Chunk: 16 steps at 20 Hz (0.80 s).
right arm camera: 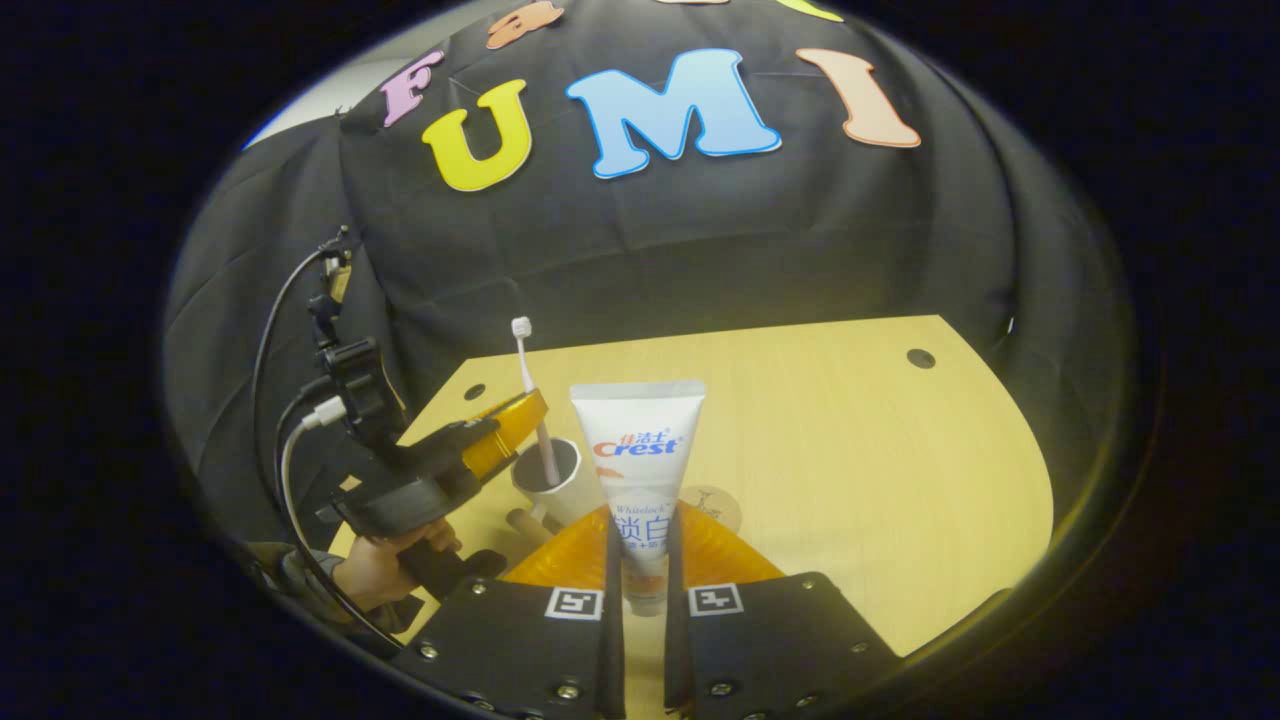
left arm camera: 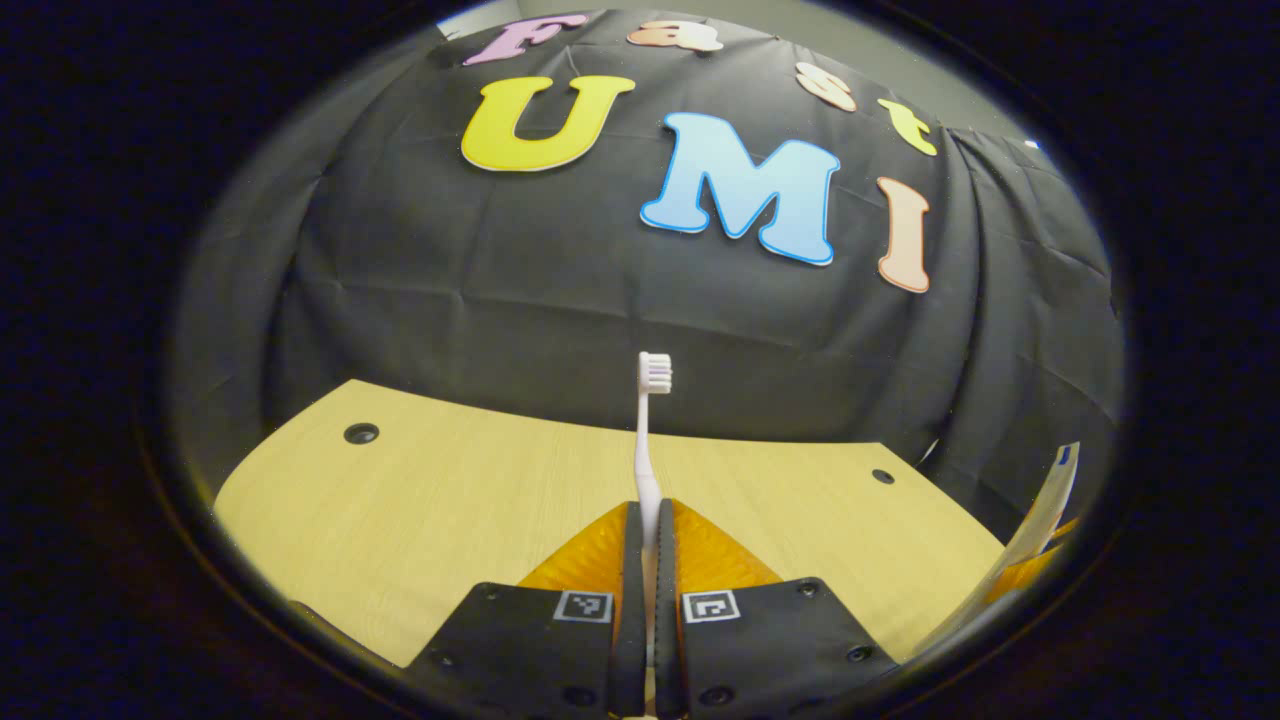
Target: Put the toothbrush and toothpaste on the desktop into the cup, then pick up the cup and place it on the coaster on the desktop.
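Left hand-held gripper [right arm camera: 520,408]: clamped on toothbrush [right arm camera: 533,400] handle, bristles up, handle end inside cup [right arm camera: 560,482] near the counter's [right arm camera: 850,450] left edge, apparently for release. Right hand-held gripper [right arm camera: 645,560]: grips toothpaste [right arm camera: 640,470] upright, waiting beside. Coaster [right arm camera: 715,505]: just right of cup, bare.

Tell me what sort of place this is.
Likely a staged recording booth, not a bathroom: a black cloth wall hangs behind a bare wooden desktop, where handheld grippers hold a toothbrush and toothpaste near a cup.
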Motion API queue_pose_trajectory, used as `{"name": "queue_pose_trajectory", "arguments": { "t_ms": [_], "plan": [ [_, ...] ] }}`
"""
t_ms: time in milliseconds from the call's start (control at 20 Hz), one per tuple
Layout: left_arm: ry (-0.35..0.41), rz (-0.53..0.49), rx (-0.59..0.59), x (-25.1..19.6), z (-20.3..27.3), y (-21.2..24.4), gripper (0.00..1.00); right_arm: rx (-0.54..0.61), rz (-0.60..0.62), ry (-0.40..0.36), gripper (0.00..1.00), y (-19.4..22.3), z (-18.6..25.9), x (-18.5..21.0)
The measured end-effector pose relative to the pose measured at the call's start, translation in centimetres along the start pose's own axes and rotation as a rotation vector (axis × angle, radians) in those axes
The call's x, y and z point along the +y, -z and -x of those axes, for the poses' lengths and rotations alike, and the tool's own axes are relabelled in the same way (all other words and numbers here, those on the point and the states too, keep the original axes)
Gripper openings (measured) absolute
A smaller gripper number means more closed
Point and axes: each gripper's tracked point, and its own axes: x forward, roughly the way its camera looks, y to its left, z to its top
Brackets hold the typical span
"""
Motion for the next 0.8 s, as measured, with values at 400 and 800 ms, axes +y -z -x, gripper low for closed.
{"name": "queue_pose_trajectory", "arguments": {
  "t_ms": [400, 800],
  "plan": [
    [0.015, 0.011, 0.054, 0.3, 1.5, 1.4, 0.41, 0.004, 0.015, -0.044, 0.16, -0.8, -1.1, 2.1],
    [-0.046, 0.002, 0.022, 2.3, 4.9, -0.2, 0.84, -0.073, 0.061, -0.113, 0.16, -4.4, -3.5, 5.2]
  ]
}}
